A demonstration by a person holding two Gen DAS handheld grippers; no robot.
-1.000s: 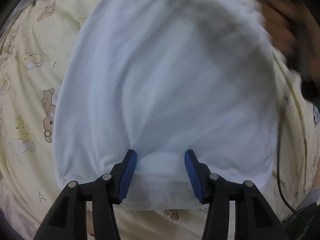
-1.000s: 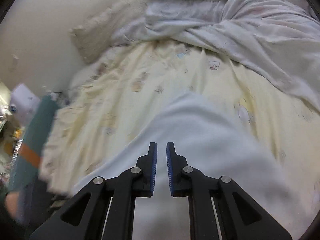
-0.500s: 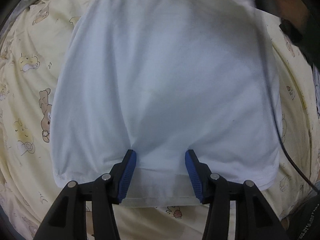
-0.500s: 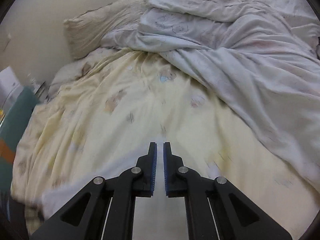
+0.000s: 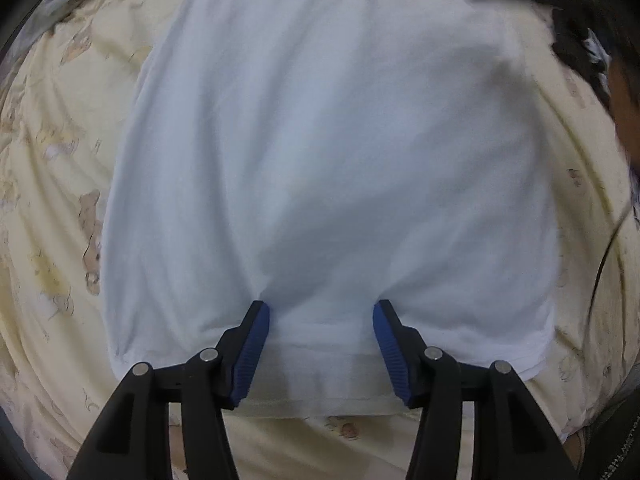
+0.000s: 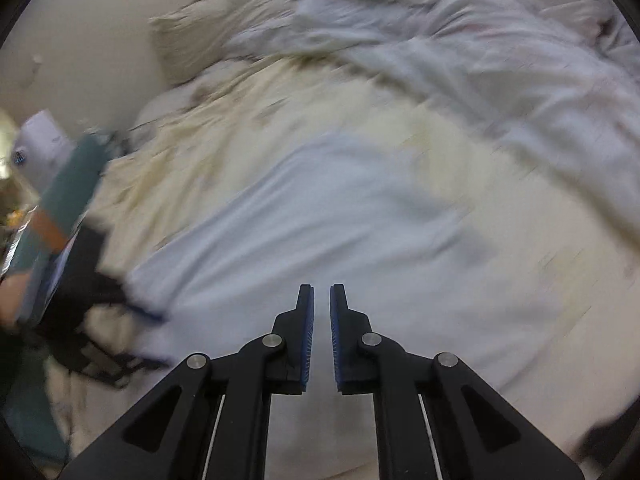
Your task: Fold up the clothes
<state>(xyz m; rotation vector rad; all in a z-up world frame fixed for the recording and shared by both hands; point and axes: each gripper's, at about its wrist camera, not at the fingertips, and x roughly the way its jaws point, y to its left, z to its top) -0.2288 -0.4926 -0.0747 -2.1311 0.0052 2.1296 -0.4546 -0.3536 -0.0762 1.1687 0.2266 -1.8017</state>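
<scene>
From the left wrist camera, the left gripper (image 5: 321, 312) points down at a pale blue-white cotton garment (image 5: 328, 152) spread flat on a cream bedsheet printed with cartoon bears (image 5: 60, 184). Its blue-padded fingers (image 5: 256, 328) stand half apart and are opening; a puckered band of the garment's near hem lies between them, creases running into both pads. The hem edge sits just behind the fingertips, with bare sheet below it. The garment's left and right edges are straight, with open sheet on both sides. At the upper right edge a blurred dark shape and a cable (image 5: 604, 256) intrude.

From the right wrist camera, heavily blurred, the right gripper (image 6: 322, 296) hangs over the garment (image 6: 320, 232) with its fingers nearly together and nothing between them. A rumpled white duvet (image 6: 500, 52) crowds the far right, a beige pillow (image 6: 212, 36) lies against the wall. Clear sheet (image 6: 540, 280) lies to the right. The left gripper (image 6: 132, 308) shows at the garment's left edge.
</scene>
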